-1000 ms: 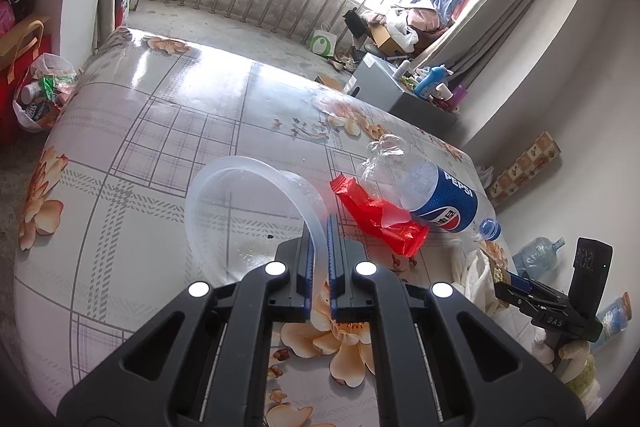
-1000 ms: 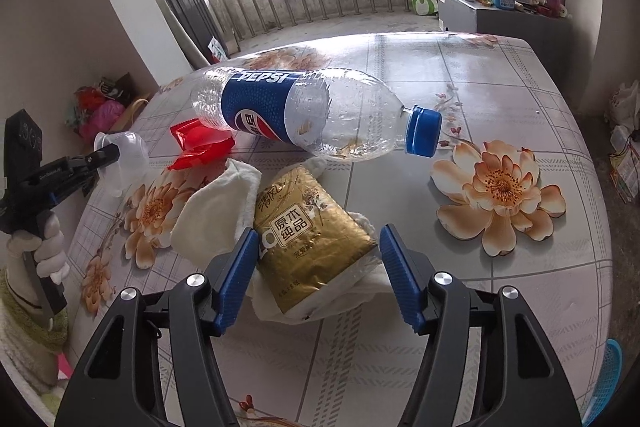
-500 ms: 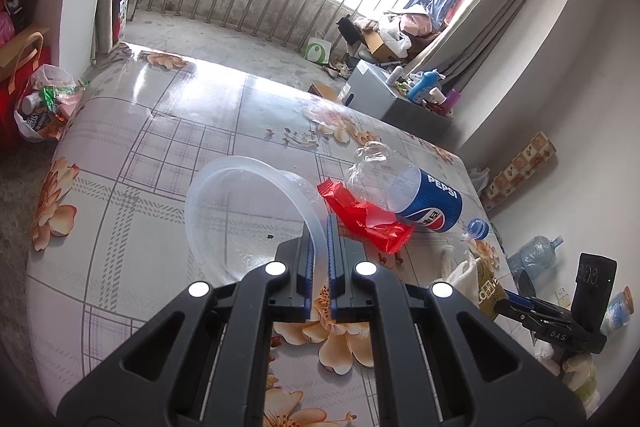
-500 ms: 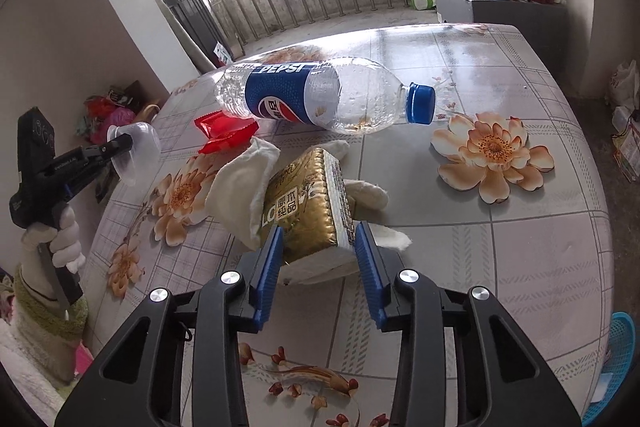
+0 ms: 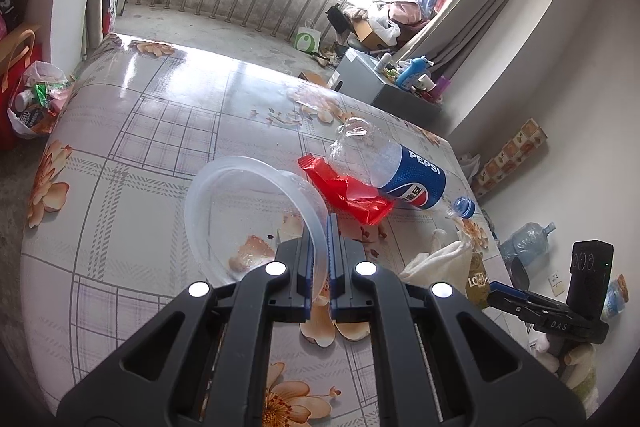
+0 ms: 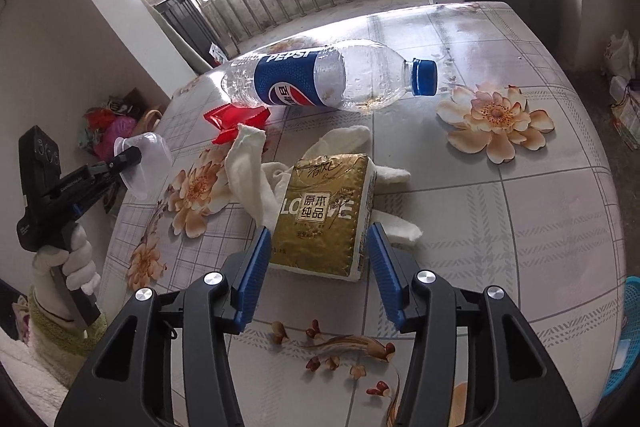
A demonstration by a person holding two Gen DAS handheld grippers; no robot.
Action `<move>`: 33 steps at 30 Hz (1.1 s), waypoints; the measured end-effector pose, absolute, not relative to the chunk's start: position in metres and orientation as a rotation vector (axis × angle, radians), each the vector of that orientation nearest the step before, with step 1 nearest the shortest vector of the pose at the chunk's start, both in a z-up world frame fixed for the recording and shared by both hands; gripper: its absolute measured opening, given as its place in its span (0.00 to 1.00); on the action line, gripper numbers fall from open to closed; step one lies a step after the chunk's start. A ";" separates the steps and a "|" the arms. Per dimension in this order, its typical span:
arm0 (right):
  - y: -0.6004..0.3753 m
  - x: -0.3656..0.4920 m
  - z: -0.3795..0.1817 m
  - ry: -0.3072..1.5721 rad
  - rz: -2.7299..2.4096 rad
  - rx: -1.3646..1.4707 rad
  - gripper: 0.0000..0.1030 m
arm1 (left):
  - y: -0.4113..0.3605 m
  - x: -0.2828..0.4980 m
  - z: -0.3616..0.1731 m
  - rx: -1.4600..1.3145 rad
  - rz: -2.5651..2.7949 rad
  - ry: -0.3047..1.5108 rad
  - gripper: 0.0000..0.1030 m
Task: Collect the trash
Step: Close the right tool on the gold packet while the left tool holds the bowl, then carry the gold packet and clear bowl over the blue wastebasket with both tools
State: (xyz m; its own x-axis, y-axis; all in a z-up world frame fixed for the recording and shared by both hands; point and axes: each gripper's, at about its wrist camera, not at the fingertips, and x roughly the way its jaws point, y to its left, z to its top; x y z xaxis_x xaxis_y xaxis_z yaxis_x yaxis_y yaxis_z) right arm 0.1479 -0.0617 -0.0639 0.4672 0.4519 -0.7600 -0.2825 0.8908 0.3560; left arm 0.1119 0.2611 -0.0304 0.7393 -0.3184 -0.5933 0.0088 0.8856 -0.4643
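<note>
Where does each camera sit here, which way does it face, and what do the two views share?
Left wrist: on the left gripper, facing down over the floral table; its jaws pinch the clear plastic bowl.
Right wrist: on the right gripper, facing down at the gold tissue pack, which sits between jaws that have just been opening; a gloved hand holding the left gripper also shows.
Shared: empty Pepsi bottle, red wrapper, white cloth.
</note>
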 end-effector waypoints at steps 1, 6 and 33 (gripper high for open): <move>-0.058 0.151 -0.065 0.993 0.448 0.189 0.53 | 0.259 0.108 -0.030 -0.455 -0.195 0.723 0.04; -0.036 0.161 -0.070 1.005 0.391 0.121 0.60 | 0.240 0.093 -0.027 -0.438 -0.260 0.749 0.04; -0.193 0.092 -0.013 0.739 0.260 0.561 0.50 | 0.088 0.079 0.026 -0.204 -0.649 0.740 0.04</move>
